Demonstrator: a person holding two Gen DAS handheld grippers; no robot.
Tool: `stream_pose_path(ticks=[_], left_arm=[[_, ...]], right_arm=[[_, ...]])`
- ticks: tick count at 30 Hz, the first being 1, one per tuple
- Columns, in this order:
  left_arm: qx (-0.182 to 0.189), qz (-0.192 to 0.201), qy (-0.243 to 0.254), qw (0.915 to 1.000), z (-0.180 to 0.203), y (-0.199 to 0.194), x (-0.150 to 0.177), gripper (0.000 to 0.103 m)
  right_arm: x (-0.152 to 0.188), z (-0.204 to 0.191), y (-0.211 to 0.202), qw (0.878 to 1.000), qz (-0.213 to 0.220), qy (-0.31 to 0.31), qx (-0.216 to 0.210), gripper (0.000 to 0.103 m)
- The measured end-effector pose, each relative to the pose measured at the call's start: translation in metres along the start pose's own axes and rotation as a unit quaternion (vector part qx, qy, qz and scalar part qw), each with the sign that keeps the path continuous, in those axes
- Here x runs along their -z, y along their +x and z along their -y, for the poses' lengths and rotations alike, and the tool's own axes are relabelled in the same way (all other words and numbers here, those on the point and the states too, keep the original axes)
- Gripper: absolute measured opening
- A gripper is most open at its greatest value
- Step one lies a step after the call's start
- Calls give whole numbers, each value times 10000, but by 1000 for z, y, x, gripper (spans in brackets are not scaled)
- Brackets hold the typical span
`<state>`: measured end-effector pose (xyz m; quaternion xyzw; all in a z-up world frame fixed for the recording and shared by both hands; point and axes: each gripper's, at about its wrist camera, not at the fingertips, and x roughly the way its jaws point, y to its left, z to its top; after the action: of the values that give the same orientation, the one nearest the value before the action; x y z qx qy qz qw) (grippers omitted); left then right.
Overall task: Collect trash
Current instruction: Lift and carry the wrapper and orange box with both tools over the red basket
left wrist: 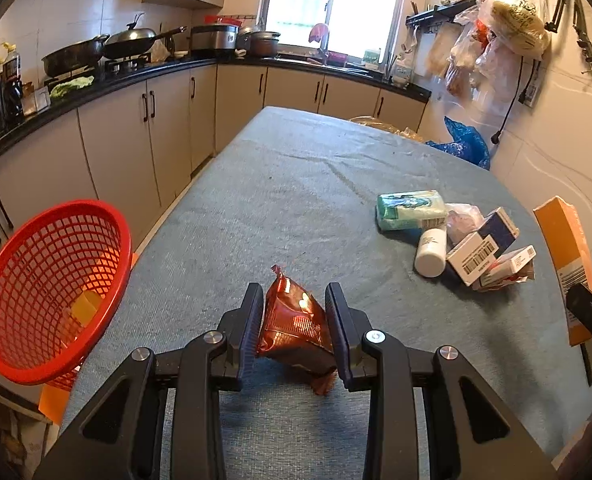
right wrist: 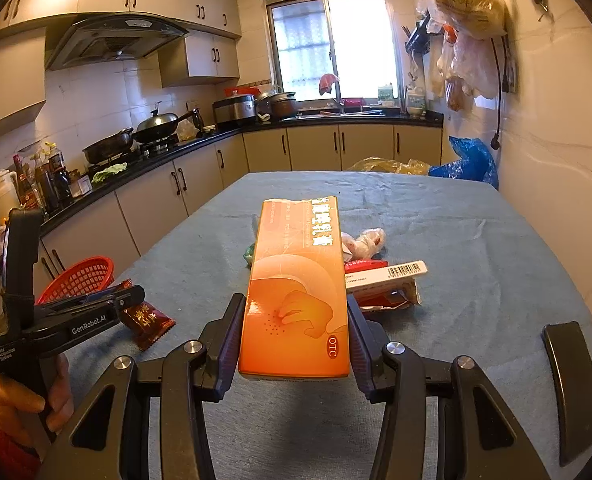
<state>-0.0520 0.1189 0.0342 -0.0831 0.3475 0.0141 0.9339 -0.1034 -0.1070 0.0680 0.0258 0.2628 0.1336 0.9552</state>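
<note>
My left gripper (left wrist: 295, 312) is shut on a shiny red-brown snack packet (left wrist: 296, 324) and holds it just above the table near the front edge. The packet also shows in the right wrist view (right wrist: 148, 320), with the left gripper (right wrist: 132, 296) around it. My right gripper (right wrist: 296, 316) is shut on a long orange medicine box (right wrist: 296, 292), held flat above the table; the box shows at the right edge of the left wrist view (left wrist: 568, 256). A red mesh basket (left wrist: 52, 292) stands tilted off the table's left edge, with a yellow piece inside.
A pile of trash lies on the grey-blue tablecloth (left wrist: 296, 184): a green tissue pack (left wrist: 410, 210), a white bottle (left wrist: 430, 252), small boxes (left wrist: 476, 256) and crumpled plastic (right wrist: 364, 242). Kitchen counters run along the left and back. Blue bag (left wrist: 468, 140) at far right.
</note>
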Motion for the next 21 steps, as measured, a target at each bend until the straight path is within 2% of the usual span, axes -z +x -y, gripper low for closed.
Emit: stream_pose_path(ticks=[3,5,6,7,11,14,21], left_arm=[[22,-88,4,10000,-3,3,1,32],[54,-142,-3,9999,-4,4,2,42],[44,-197,-16,9998,-5,5,3,53],[60,-251,-11,9997,-5,7,5,55],[4,-309,56,9995,-2,11,9,54],[-42,-361,34,9993,-1,14,8,50],[-98,-229,109,9996,1,10,9,46]], right_arm=[[1,3,1,10000,-10,39,1,51],[2,5,0,10000,-12,74,-4,51],[2,5,0,10000,-9,83,-5,51],[2,4,-1,10000,-6,93,-3,51],[4,7,1,9999,-23,124,-23,51],[4,9,1,9999,-31,161,-52,51],[3,4,1,9999,-24,92,-130,51]])
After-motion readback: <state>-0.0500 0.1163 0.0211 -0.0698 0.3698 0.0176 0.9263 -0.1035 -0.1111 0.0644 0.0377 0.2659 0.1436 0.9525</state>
